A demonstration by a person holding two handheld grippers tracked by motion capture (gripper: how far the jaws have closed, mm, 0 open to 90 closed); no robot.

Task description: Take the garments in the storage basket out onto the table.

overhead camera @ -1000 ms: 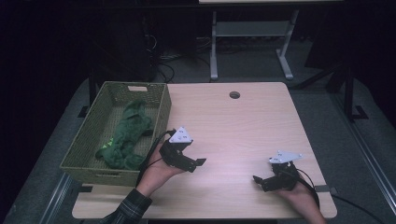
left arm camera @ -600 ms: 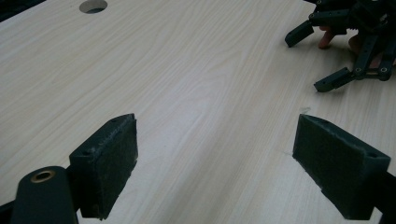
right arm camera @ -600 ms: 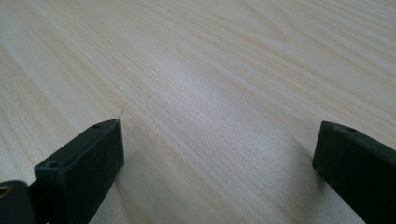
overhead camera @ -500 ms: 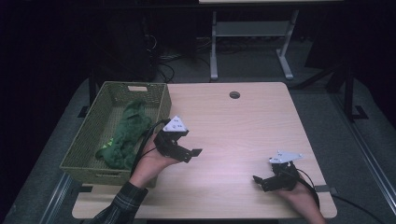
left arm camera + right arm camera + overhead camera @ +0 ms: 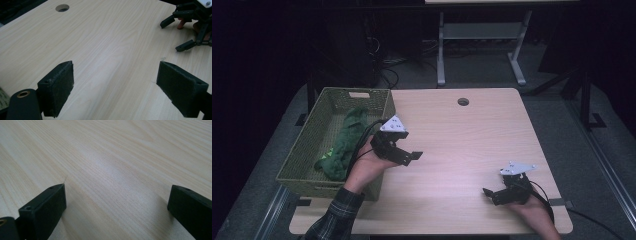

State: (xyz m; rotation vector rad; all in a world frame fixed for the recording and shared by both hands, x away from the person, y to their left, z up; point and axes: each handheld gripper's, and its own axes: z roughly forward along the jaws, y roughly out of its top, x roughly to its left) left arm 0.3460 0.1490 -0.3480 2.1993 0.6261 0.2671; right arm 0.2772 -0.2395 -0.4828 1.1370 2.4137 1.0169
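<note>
On the left edge of the worktop [image 5: 472,135] sits a woven olive basket [image 5: 307,150] with a crumpled green cloth [image 5: 344,145] inside, its near end partly hidden by your left hand [image 5: 364,167]. Your left tongs [image 5: 404,152] hang just right of the basket, jaws spread, nothing between them; cable loops back over the basket rim. Your right tongs [image 5: 499,192] sit near the near-right corner, jaws spread, empty, well apart from the left. Round cable hole [image 5: 463,101] at the far edge. Beyond the worktop: a metal stand [image 5: 479,45] and floor cables, too dark to make out. No readable writing anywhere.
</note>
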